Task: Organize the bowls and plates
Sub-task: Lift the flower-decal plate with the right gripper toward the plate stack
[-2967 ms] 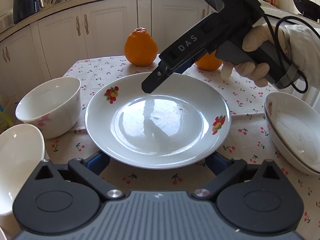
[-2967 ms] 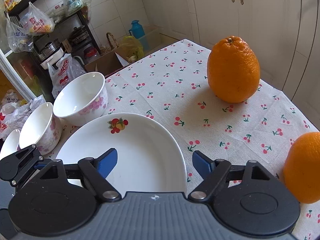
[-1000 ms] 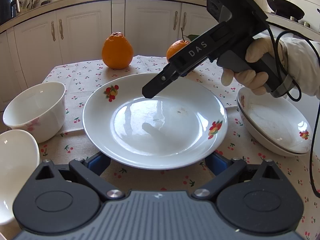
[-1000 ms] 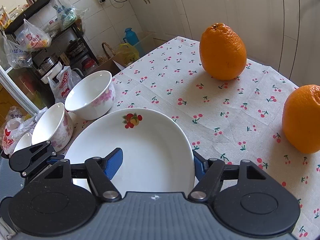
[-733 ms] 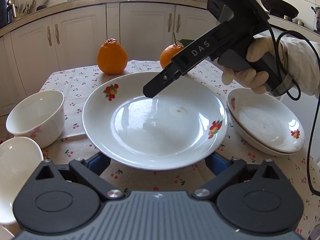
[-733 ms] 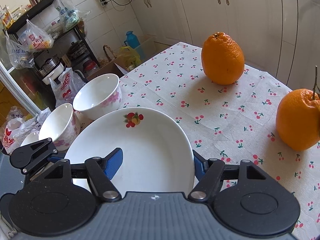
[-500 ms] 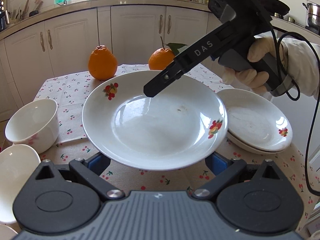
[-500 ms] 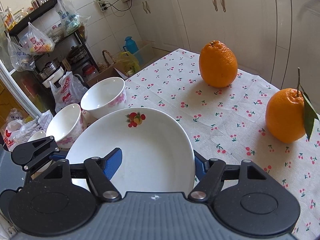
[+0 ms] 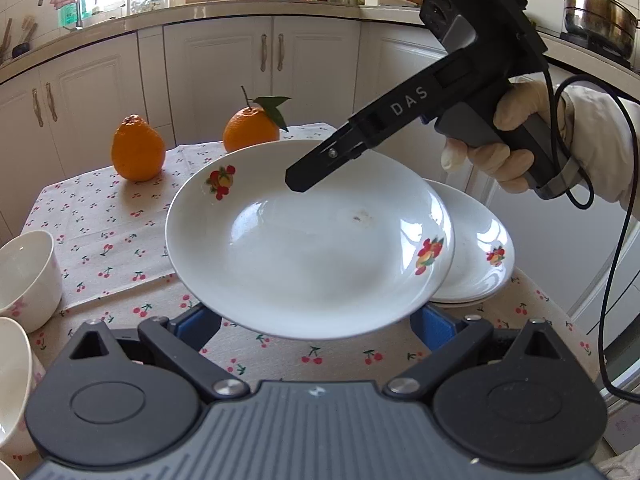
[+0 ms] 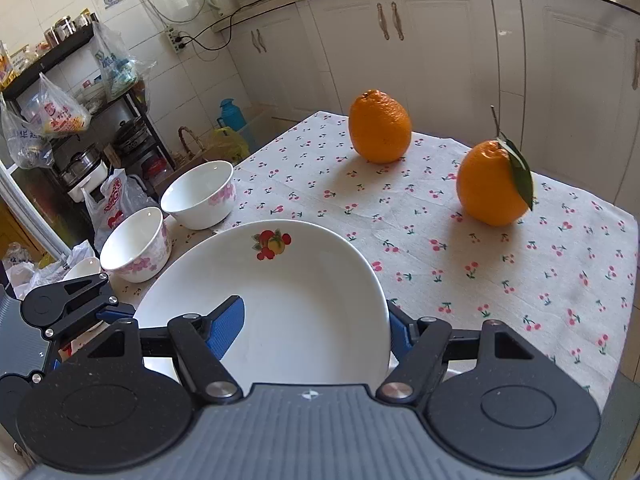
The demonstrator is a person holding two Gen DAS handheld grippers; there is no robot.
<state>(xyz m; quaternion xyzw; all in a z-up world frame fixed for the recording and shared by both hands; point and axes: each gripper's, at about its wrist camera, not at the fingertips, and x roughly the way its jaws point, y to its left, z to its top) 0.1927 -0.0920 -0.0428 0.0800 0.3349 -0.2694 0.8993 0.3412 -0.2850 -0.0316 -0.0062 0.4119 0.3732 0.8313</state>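
A white deep plate (image 9: 312,248) with fruit prints hangs tilted above the tablecloth. In the right wrist view my right gripper (image 10: 314,324) is shut on this plate (image 10: 288,300), one blue pad inside the dish and the other outside its rim. Seen from the left wrist, the right gripper (image 9: 298,188) bites the far rim. My left gripper (image 9: 314,320) has its blue pads wide apart beneath the plate's near edge, with the tips hidden. A stack of like plates (image 9: 476,256) lies on the table at the right, partly covered by the held plate.
Two flowered white bowls (image 10: 200,196) (image 10: 134,246) stand at the table's left edge. Two oranges (image 10: 380,126) (image 10: 490,184) sit at the far side. A gloved hand (image 9: 500,152) holds the right gripper, its cable hanging. Cabinets ring the table.
The plate came up off the cloth and travelled right with both grippers. It now overlaps the left side of the stacked plates, and the bowls have slid toward the left edge of view.
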